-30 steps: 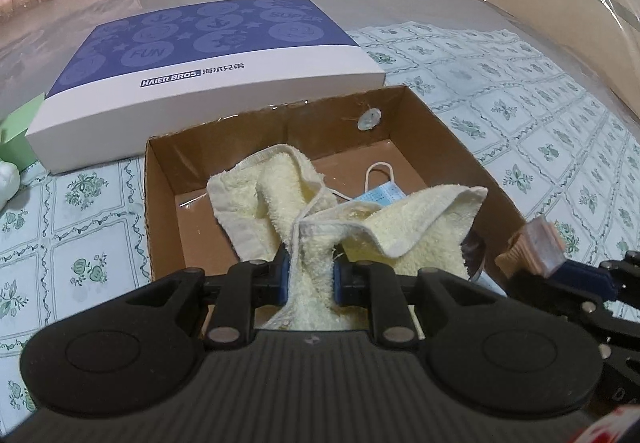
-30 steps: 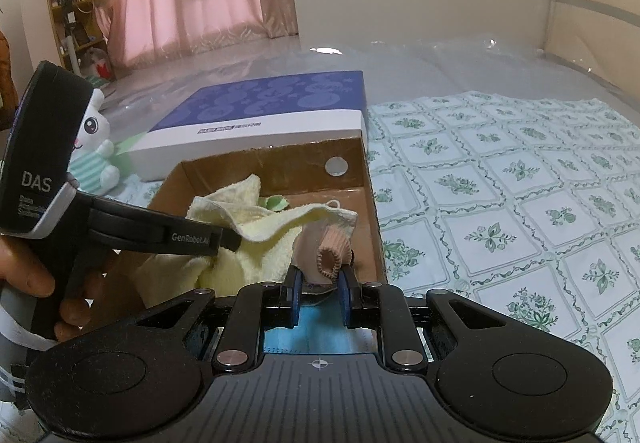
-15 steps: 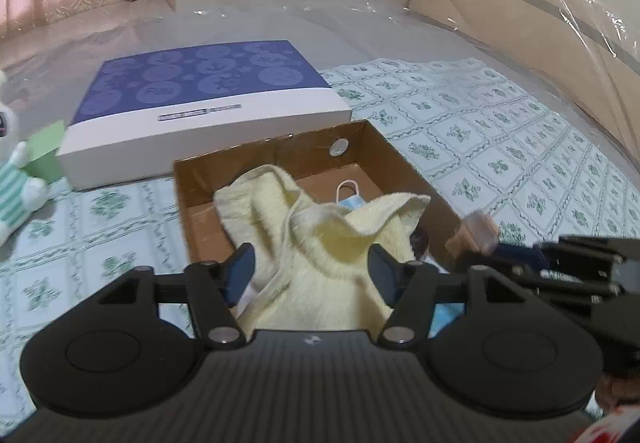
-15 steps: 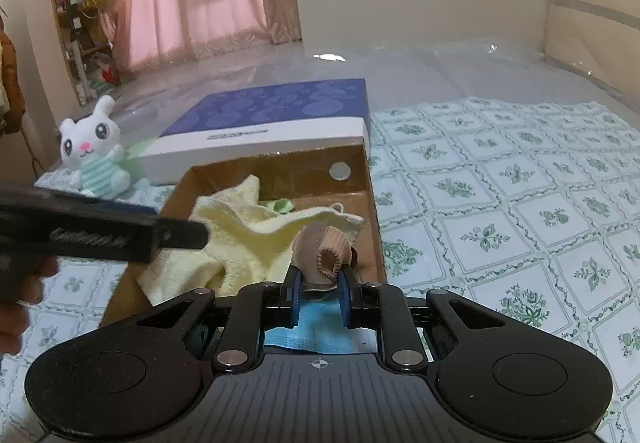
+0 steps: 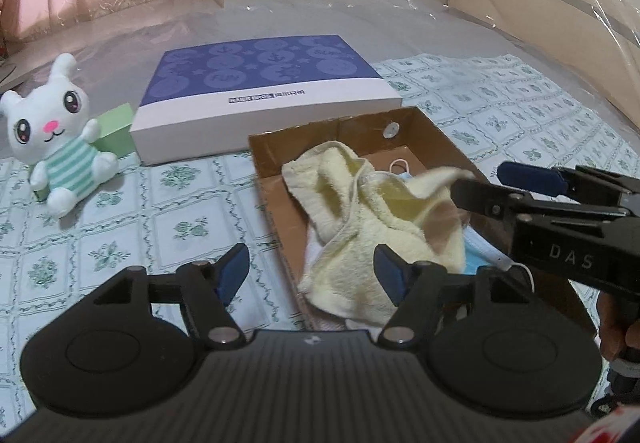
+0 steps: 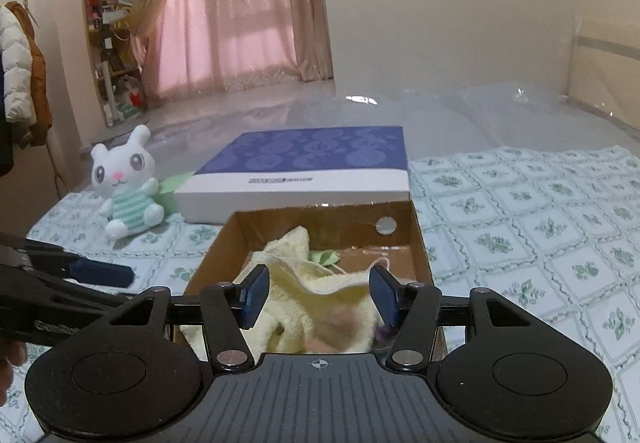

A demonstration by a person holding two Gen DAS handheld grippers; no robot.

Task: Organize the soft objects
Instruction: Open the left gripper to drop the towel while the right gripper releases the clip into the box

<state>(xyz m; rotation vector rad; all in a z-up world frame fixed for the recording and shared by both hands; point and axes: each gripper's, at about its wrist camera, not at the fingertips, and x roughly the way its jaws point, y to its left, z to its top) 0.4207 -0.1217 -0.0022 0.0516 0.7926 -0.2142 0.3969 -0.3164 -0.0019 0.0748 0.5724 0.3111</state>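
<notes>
Right now the yellow towel (image 5: 360, 219) lies heaped in the cardboard box (image 5: 440, 131) on the bed, over a blue face mask (image 5: 480, 249). My risk: a corner draped toward the box's right wall could catch a fingertip (image 5: 528, 173) as I withdraw and drag out. My left tool (image 5: 310, 269) is opening, nothing pinched, towel just beyond it. My right tool (image 6: 320, 297) is opening too, a blurred tan soft thing (image 6: 340, 323) dropping free onto the towel.

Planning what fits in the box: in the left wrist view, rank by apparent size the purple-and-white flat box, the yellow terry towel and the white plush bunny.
1. Purple-and-white flat box
2. Yellow terry towel, nearer the camera, so unsure
3. White plush bunny
</notes>
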